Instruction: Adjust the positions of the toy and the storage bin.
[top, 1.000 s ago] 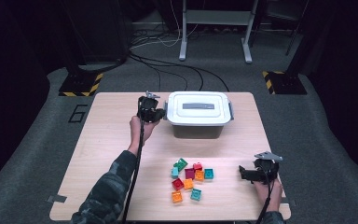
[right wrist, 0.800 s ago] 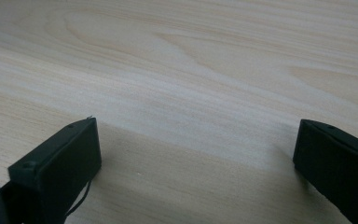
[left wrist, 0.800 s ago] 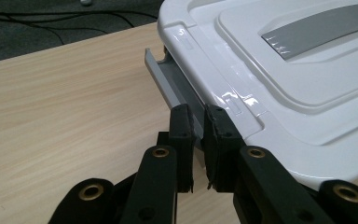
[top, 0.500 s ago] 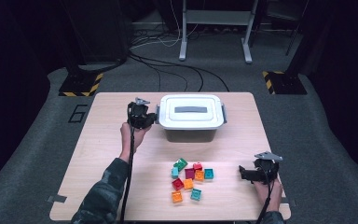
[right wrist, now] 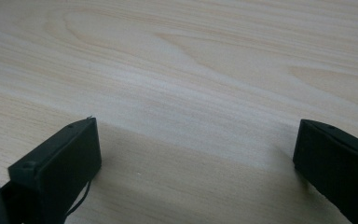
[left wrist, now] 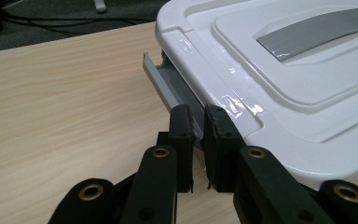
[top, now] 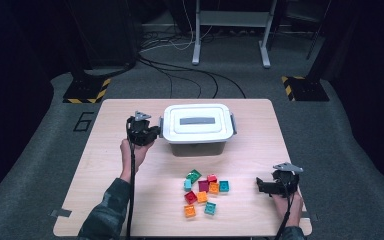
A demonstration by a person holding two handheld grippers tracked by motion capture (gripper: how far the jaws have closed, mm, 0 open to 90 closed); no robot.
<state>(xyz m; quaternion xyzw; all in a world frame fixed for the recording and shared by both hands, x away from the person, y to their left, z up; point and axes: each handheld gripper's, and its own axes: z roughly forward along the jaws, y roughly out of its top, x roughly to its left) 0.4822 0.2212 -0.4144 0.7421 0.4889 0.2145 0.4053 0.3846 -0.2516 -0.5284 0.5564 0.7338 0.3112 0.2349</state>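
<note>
Two jaws of left gripper point(left wrist: 198, 122) pinch grey latch point(left wrist: 175, 91)

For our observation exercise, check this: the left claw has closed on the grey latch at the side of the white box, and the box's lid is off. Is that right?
Not quite. The left claw has closed on the grey latch of the white box, but the lid is on, not off. The high view shows it covering the box, as does the left gripper view.

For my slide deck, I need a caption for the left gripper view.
Left tool shut on the grey side latch of the white lidded box.
</note>
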